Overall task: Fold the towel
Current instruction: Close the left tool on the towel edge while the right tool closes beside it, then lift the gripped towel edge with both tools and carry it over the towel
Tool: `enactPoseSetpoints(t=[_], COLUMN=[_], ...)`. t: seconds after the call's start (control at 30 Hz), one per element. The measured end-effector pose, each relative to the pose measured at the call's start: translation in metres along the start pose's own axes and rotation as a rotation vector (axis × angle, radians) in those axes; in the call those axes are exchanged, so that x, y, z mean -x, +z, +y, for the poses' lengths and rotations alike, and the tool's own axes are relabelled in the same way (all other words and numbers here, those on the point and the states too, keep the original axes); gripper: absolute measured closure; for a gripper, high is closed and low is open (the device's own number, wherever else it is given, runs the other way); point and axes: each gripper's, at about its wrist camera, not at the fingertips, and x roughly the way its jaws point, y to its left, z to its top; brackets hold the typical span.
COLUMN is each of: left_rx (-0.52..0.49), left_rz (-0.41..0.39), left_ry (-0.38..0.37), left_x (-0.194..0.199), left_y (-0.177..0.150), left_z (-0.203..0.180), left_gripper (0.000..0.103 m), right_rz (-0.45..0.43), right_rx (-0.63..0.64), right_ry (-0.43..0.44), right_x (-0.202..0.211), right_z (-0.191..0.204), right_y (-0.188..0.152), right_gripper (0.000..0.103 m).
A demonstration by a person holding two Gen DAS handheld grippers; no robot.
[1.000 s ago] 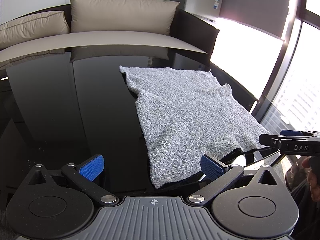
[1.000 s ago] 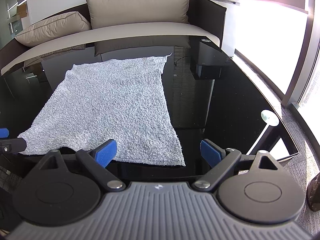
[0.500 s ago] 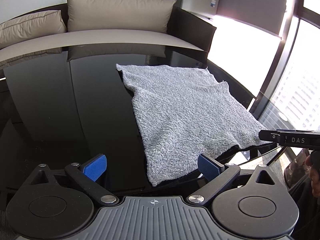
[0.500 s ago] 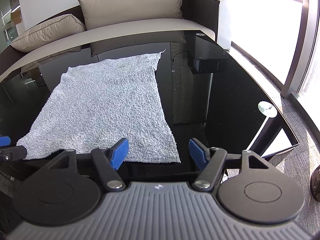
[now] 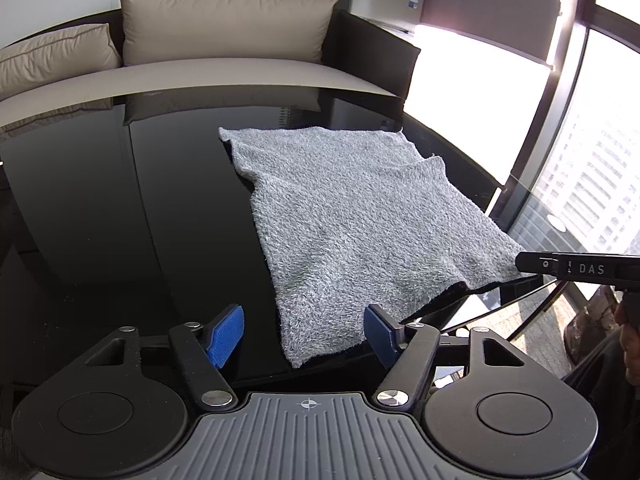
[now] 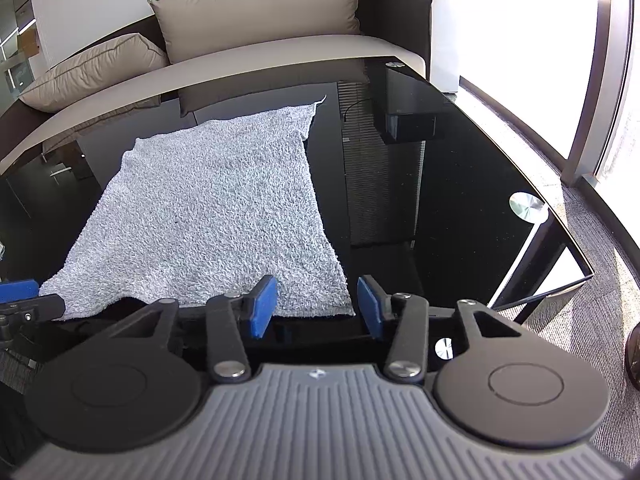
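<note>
Lying spread flat on the black glass table (image 5: 100, 208) is the grey towel (image 5: 360, 216), its near edge at the table's front rim; I see my left gripper (image 5: 304, 332) parted around the near left corner, not touching. My right gripper (image 6: 316, 306) straddles the near right corner, pads apart; a beige sofa (image 6: 260, 12) stands beyond.
</note>
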Motion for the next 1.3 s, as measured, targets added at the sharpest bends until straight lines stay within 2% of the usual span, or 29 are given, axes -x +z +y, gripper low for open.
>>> enactPoseSetpoints(t=[0.23,0.33,0.4,0.63,0.73,0.8,0.87,1.3], left_rx=[0.003,-0.001,-0.013,-0.024,-0.026,-0.023,-0.017,0.002], left_rz=[0.004,0.004,0.005,0.007,0.006,0.006,0.006,-0.018], left_ry=[-0.001,-0.016,-0.016,-0.014,-0.008,-0.002,-0.001,0.010], left_x=[0.002,0.004,0.004,0.003,0.004,0.003,0.002,0.005], left_y=[0.000,-0.001,-0.001,-0.002,-0.002,-0.001,0.000,0.004], left_z=[-0.001,-0.002,-0.004,-0.005,-0.003,-0.001,0.001,0.008], left_gripper=[0.045,0.051,0.057,0.068,0.078,0.089,0.095,0.099], right_rz=[0.004,0.012,0.013,0.012,0.013,0.015,0.019,-0.029], right_rx=[-0.022,-0.021,-0.015,-0.012,-0.010,-0.013,-0.027,-0.056], right_ry=[0.002,0.005,0.007,0.005,0.004,0.005,0.022,0.058], right_x=[0.007,0.005,0.005,0.005,0.004,0.004,0.003,0.008], right_z=[-0.003,-0.003,-0.002,-0.002,-0.002,-0.002,-0.004,-0.006], right_y=[-0.001,-0.002,-0.002,-0.001,-0.001,-0.001,0.000,0.004], right_gripper=[0.058,0.061,0.067,0.073,0.078,0.091,0.097,0.098])
